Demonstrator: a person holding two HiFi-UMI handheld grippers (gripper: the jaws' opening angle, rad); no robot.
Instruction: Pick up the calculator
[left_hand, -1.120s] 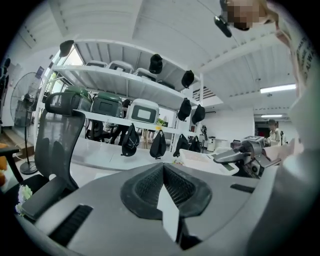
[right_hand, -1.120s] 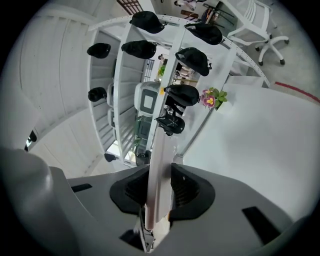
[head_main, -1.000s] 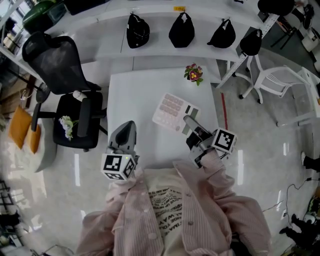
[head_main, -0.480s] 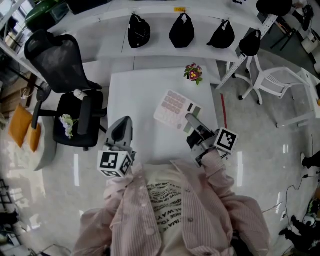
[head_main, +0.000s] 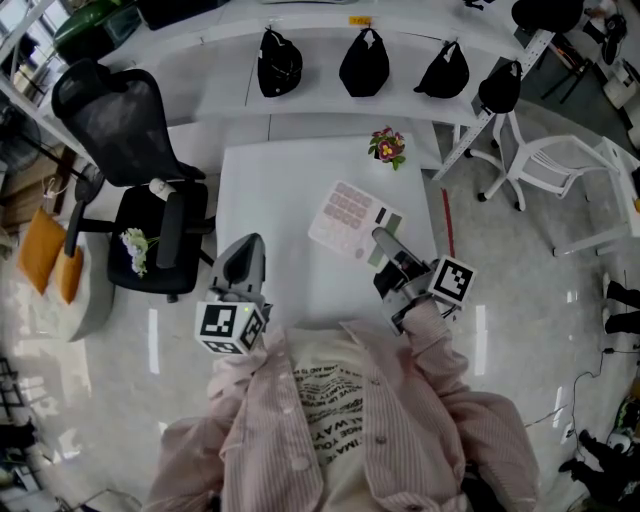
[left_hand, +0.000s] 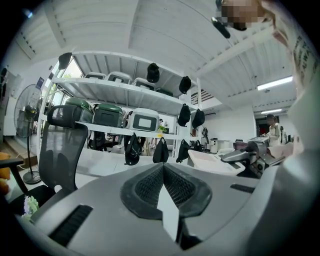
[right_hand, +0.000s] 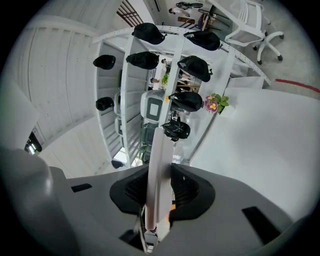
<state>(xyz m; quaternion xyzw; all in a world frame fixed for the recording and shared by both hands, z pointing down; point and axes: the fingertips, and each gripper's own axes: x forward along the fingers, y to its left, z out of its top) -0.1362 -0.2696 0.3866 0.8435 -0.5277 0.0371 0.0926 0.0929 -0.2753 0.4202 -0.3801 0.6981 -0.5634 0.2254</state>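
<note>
The calculator (head_main: 345, 218), a flat white slab with pinkish keys, hangs over the right half of the white table (head_main: 270, 190). My right gripper (head_main: 381, 241) is shut on its near end. In the right gripper view the calculator (right_hand: 159, 150) stands edge-on, pressed between the two dark pads. In the left gripper view it (left_hand: 212, 162) looks slightly raised above the tabletop. My left gripper (head_main: 246, 252) hovers at the table's near left edge. Its jaws (left_hand: 163, 170) are shut with nothing in them.
A small pot of flowers (head_main: 387, 146) stands at the table's far right corner. A black office chair (head_main: 140, 170) is left of the table, and a white chair (head_main: 560, 160) is at the right. Black caps (head_main: 365, 60) hang along the shelf behind.
</note>
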